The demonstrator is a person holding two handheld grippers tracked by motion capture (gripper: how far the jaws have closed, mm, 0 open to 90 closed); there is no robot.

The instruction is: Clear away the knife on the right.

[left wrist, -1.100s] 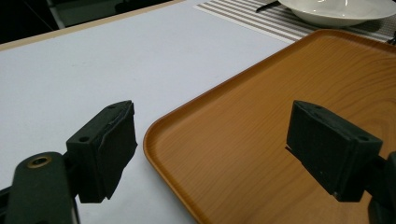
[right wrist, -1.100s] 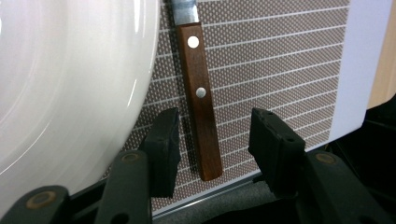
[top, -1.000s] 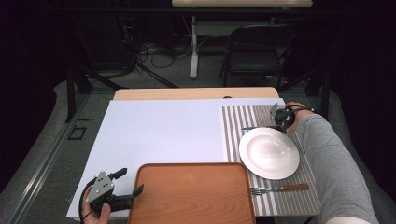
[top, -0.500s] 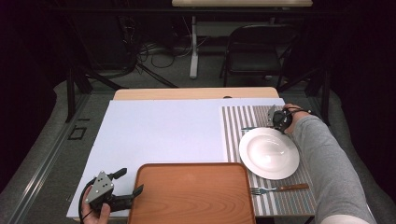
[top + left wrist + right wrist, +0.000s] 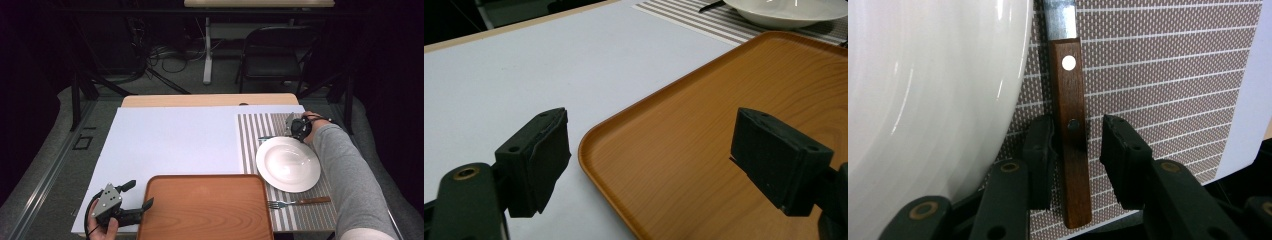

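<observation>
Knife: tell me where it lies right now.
The knife lies on the striped placemat at the table's far right, just beyond the white plate, its wooden handle between the open jaws of the right tool.

Plate (image 5: 288, 164) on placemat (image 5: 250, 135), right of tray (image 5: 205, 207).

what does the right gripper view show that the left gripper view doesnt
Right gripper view: a wooden-handled knife lying on the striped placemat, its handle between the right gripper's open jaws, a gap left on one side.

Left gripper view: the wooden tray on the white table cover, with the left gripper open over the tray's corner.

Both: the white plate and the placemat.
</observation>
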